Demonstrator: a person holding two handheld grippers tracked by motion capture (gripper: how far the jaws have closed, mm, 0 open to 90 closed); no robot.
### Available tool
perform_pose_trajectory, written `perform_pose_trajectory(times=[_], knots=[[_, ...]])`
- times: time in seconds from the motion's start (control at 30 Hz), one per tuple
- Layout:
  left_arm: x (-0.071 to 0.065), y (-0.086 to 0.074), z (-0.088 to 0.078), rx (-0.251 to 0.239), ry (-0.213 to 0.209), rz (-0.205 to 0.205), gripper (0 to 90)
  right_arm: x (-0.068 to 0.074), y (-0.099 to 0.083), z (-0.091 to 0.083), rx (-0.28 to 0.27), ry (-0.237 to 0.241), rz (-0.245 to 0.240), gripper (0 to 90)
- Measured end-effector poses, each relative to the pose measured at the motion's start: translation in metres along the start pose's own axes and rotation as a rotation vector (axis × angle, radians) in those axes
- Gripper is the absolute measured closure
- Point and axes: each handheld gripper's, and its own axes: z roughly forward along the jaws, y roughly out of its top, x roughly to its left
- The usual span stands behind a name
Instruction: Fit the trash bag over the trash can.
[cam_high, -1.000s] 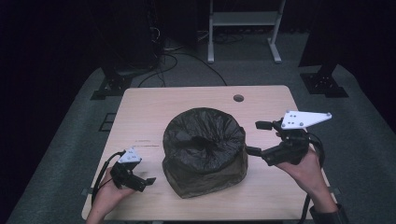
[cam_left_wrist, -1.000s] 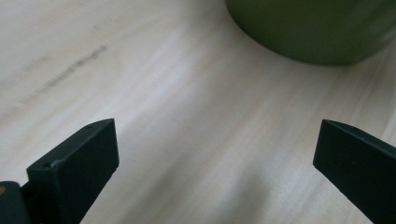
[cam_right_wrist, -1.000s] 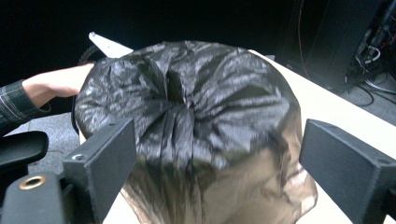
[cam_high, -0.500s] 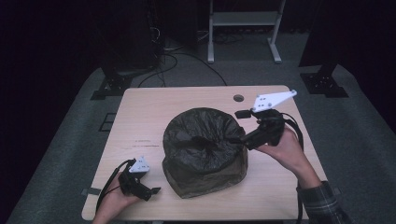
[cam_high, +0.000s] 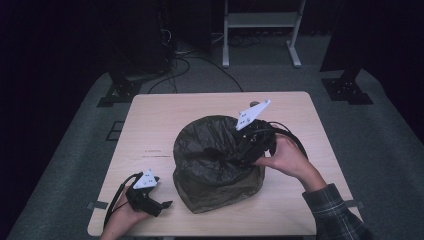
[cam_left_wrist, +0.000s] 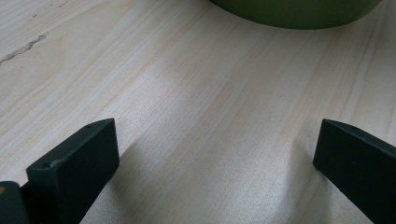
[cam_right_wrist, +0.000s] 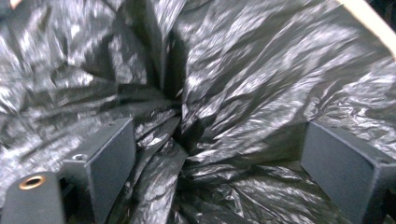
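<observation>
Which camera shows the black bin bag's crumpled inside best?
The right gripper view: its open jaws hang over the black bin bag, folds sharp and close. The high view gives the bag's whole outline; the left gripper view catches the green bin under it.

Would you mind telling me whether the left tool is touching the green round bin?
Apart. In the left gripper view, bare wooden table lies between the open left tool and the green bin.

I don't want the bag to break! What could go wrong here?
1. The right tool is open over thin, crinkly bag plastic; if it pinches and tugs hard, the plastic may tear.
2. The left tool rests open on the table, apart from the bin, so nothing steadies the bin and a pull might tip or slide it.
</observation>
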Motion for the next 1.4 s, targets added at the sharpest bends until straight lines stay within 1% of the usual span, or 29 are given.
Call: perform_pose_trajectory(times=[0.07, 0.1, 0.13, 0.2, 0.23, 0.27, 0.3, 0.37, 0.43, 0.57, 0.67, 0.77, 0.83, 0.87, 0.93, 1.0, 1.07, 1.1, 1.13, 1.3, 1.4], knots=[[0.0, 0.0, 0.0, 0.0, 0.0, 0.0, 0.0, 0.0, 0.0, 0.006, 0.029, 0.009, 0.0, 9.5], [0.0, 0.0, 0.0, 0.0, 0.0, 0.0, 0.0, 0.0, 0.0, 0.009, 0.052, 0.009, 0.0, 9.5], [0.0, 0.0, 0.0, 0.0, -0.001, 0.0, 0.0, 0.0, 0.001, 0.01, 0.059, 0.024, 0.008, 9.5], [0.0, 0.0, 0.0, 0.0, 0.0, 0.001, 0.0, 0.0, 0.001, 0.011, 0.071, 0.025, 0.016, 9.6], [0.0, 0.0, 0.0, 0.0, 0.0, 0.001, 0.0, 0.0, 0.002, 0.011, 0.09, 0.034, 0.015, 9.5], [0.0, 0.0, 0.0, 0.001, 0.0, 0.001, 0.0, 0.0, 0.002, 0.012, 0.103, 0.035, 0.014, 9.5], [-0.001, 0.0, 0.0, 0.001, 0.0, 0.0, 0.0, 0.0, 0.003, 0.013, 0.13, 0.034, 0.015, 9.5], [-0.001, 0.0, 0.0, 0.001, 0.001, 0.001, 0.0, 0.0, 0.004, 0.015, 0.163, 0.03, 0.013, 9.4], [-0.001, 0.0, 0.0, 0.001, 0.001, 0.0, 0.0, 0.001, 0.004, 0.015, 0.193, 0.028, 0.026, 9.4], [-0.001, 0.0, 0.0, 0.0, 0.0, 0.0, 0.0, 0.0, 0.003, 0.016, 0.245, 0.026, 0.034, 9.4], [-0.001, 0.0, 0.0, 0.0, 0.0, 0.0, 0.0, 0.0, 0.003, 0.016, 0.241, 0.029, 0.028, 9.5], [-0.001, 0.0, 0.0, 0.0, 0.0, 0.0, 0.0, 0.0, 0.007, 0.012, 0.2, 0.036, 0.032, 9.5], [-0.001, 0.0, 0.0, 0.0, 0.0, 0.0, 0.0, 0.0, 0.014, 0.006, 0.166, 0.02, 0.02, 9.5], [-0.001, 0.0, 0.0, 0.0, 0.0, 0.0, 0.0, 0.001, 0.019, 0.004, 0.158, 0.015, 0.018, 9.5], [-0.001, 0.0, 0.0, 0.0, 0.0, 0.0, 0.0, 0.001, 0.026, 0.001, 0.142, 0.009, 0.012, 9.5], [-0.001, 0.0, 0.0, 0.001, 0.0, 0.0, 0.0, 0.003, 0.036, 0.0, 0.113, 0.01, 0.008, 9.5], [-0.001, 0.0, 0.0, 0.0, -0.001, 0.0, 0.0, 0.004, 0.047, 0.004, 0.09, 0.018, 0.002, 9.4], [-0.001, 0.0, 0.0, 0.0, -0.001, 0.0, 0.0, 0.004, 0.054, 0.009, 0.089, 0.026, 0.0, 9.4], [-0.001, 0.0, 0.0, 0.0, -0.001, 0.0, 0.0, 0.004, 0.057, 0.013, 0.089, 0.027, -0.001, 9.4], [-0.001, 0.0, 0.0, 0.0, -0.001, 0.001, 0.0, 0.003, 0.073, 0.041, 0.116, 0.036, -0.004, 9.4], [-0.001, 0.0, 0.0, 0.0, -0.001, 0.001, 0.0, 0.003, 0.077, 0.058, 0.157, 0.035, -0.001, 9.4]])
